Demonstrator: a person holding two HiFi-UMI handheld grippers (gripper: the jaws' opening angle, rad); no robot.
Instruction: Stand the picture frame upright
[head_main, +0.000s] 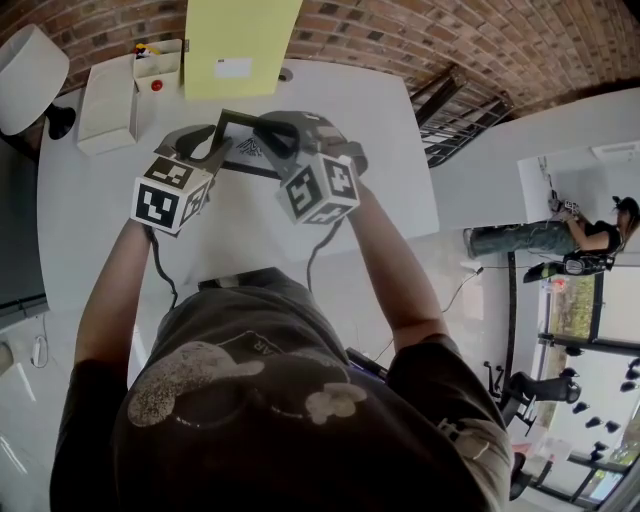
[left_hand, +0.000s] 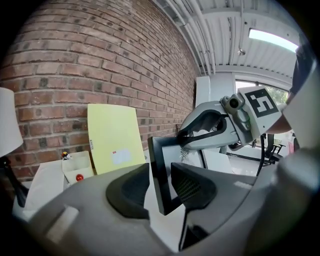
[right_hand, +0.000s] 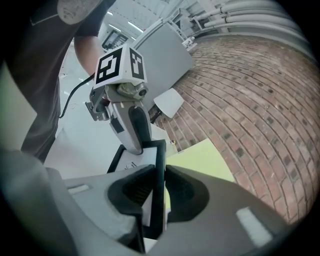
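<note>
A black picture frame (head_main: 236, 122) with a white print is held off the white table (head_main: 385, 110), tilted up between both grippers. My right gripper (head_main: 272, 142) is shut on the frame's right edge; in the right gripper view the edge (right_hand: 159, 165) runs straight between the two pads of that gripper (right_hand: 159, 196). My left gripper (head_main: 208, 150) is at the frame's left side. In the left gripper view the frame's edge (left_hand: 160, 175) stands between that gripper's (left_hand: 161, 192) jaws, close to the right-hand pad (left_hand: 192, 187), with a sliver of table showing on the other side.
A yellow board (head_main: 240, 45) leans on the brick wall just behind the frame. To the left are a white box (head_main: 108, 105), a small open box with a red ball (head_main: 158, 72) and a white lamp shade (head_main: 28, 65). The table's right edge (head_main: 425, 160) is close.
</note>
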